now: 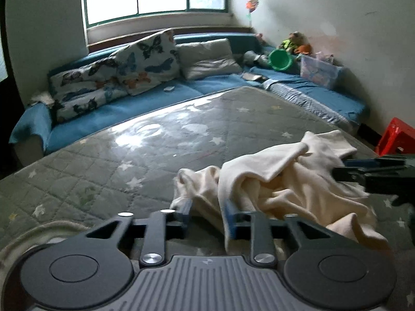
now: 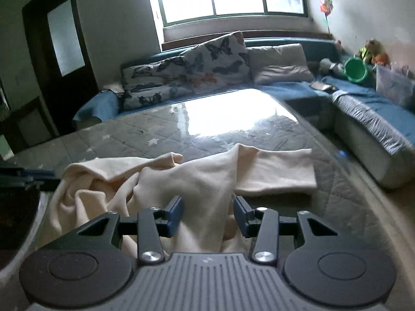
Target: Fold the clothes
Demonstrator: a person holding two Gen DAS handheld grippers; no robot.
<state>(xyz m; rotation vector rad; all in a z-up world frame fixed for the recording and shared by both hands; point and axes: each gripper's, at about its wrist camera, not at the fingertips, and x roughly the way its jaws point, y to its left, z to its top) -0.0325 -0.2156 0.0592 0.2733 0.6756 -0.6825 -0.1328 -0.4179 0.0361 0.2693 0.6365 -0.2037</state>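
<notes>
On near part of quilted mat (image 2: 337, 202), cream garment (image 2: 197, 181) lies crumpled. Looks soft, light, floppy, probably slides easy. Both tongs apart, left gripper (image 1: 207, 213) and right gripper (image 2: 207, 213) straddling folds, nothing pinched. Better grab hem corners, not bunched middle.

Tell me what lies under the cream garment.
The cream garment lies crumpled on a grey quilted mat with stars, which shows all around it. Whatever sits beneath its bunched folds is covered and cannot be seen.
</notes>
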